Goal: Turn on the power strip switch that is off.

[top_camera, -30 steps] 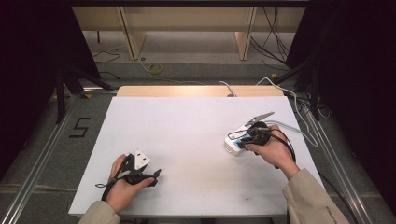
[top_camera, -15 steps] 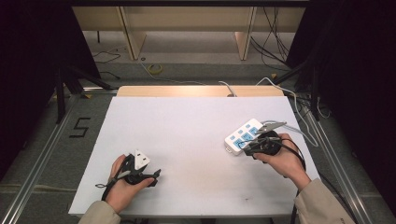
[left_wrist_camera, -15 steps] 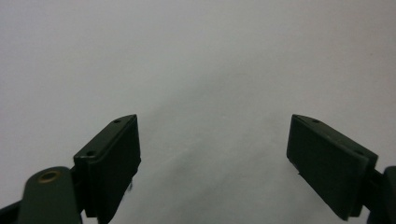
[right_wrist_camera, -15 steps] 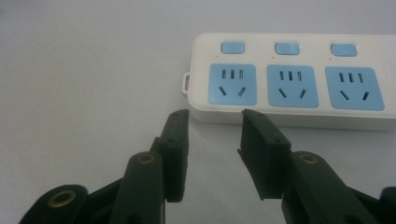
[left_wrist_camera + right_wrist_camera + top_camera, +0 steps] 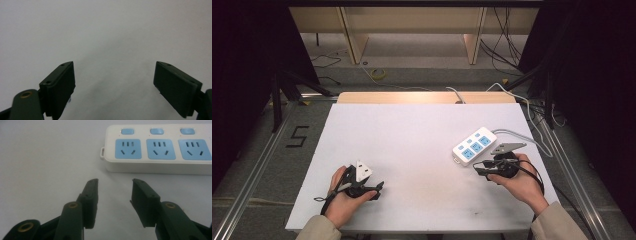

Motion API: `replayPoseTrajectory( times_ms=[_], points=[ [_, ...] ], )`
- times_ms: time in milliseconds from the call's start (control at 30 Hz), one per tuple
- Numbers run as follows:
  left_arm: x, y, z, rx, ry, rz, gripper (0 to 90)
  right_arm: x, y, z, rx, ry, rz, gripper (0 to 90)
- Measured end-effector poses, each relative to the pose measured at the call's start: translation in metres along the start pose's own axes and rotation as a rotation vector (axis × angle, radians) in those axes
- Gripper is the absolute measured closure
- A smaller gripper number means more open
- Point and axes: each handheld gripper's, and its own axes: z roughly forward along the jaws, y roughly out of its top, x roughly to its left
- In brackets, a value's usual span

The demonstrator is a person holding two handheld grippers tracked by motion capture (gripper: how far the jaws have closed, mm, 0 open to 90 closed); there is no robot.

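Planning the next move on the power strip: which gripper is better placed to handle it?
Right gripper: open, just short of the power strip. Left gripper sits far across the table.

lab: black curtains (image 5: 242,60), floor cables (image 5: 377,75) (taped marking)

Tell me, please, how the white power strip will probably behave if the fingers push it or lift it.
The power strip looks like a rigid, flat plastic box, so it should slide, not roll or tip. Its smooth shell may slip on the table. Its grey cable would probably drag and turn it.
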Motion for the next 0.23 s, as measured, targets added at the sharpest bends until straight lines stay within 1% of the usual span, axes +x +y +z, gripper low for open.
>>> replayPoseTrajectory(
  times_ms=[67,167,233],
  points=[
    [0.0006,-0.0001,0.0000,0.000,0.001,-0.002,17.3,-0.0003,-0.0004,-0.0010,-0.008,-0.003,0.003,55.1],
    [0.0024,-0.0011,0.0009,0.004,0.005,-0.005,17.4,-0.0008,-0.0013,-0.0019,-0.021,-0.007,0.029,52.9],
    [0.0042,-0.0021,0.0021,0.008,0.009,-0.012,17.3,-0.0012,-0.0020,-0.0020,-0.028,-0.008,0.028,52.5]
  ],
)
